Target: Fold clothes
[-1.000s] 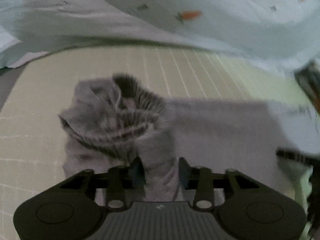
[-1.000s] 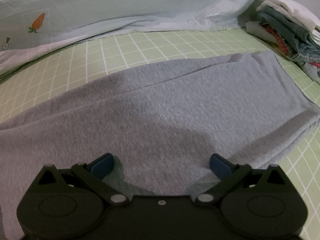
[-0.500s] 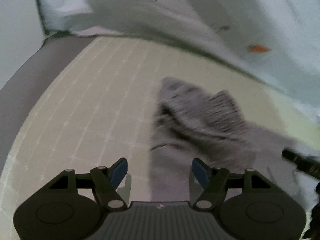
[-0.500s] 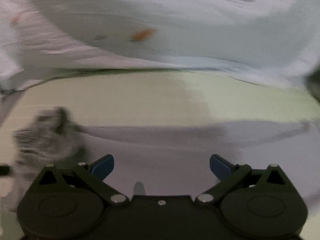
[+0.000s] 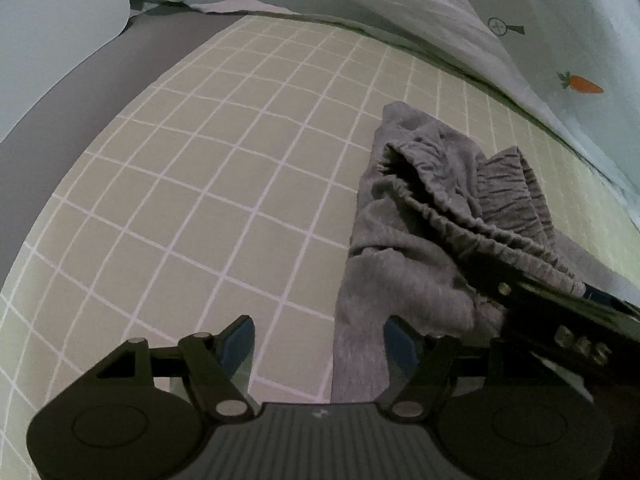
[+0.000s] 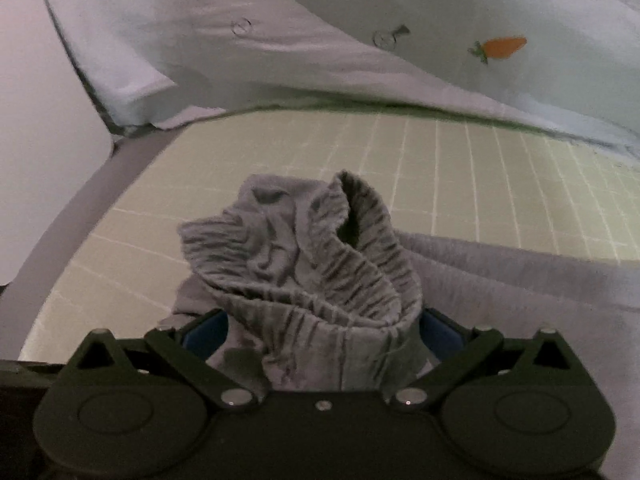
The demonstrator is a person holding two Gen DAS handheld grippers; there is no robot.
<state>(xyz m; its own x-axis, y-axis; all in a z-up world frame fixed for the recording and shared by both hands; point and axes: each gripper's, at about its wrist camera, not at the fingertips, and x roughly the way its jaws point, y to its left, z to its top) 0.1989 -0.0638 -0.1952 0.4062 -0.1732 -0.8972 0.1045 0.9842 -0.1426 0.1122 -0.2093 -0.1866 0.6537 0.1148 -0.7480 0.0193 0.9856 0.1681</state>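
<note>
Grey trousers [image 6: 320, 272] lie on the green checked sheet [image 6: 480, 184], the ribbed elastic waistband bunched up and the rest stretching flat to the right. My right gripper [image 6: 322, 332] is open, and the bunched waistband sits between its blue pads. In the left wrist view the same bunch [image 5: 432, 240] is to the right. My left gripper [image 5: 318, 340] is open over the sheet [image 5: 200, 200], its right pad at the cloth's left edge. A black finger [image 5: 520, 296] of the right gripper reaches into the cloth from the right.
A pale blue duvet [image 5: 520, 20] with carrot prints is piled along the far side of the bed [image 6: 320, 40]. The grey edge of the bed [image 5: 60, 120] runs along the left, with a pale wall beyond it.
The left gripper let go of the grey cloth, opened and shifted left. The right gripper swung left from the flat trouser leg to the bunched waistband.
</note>
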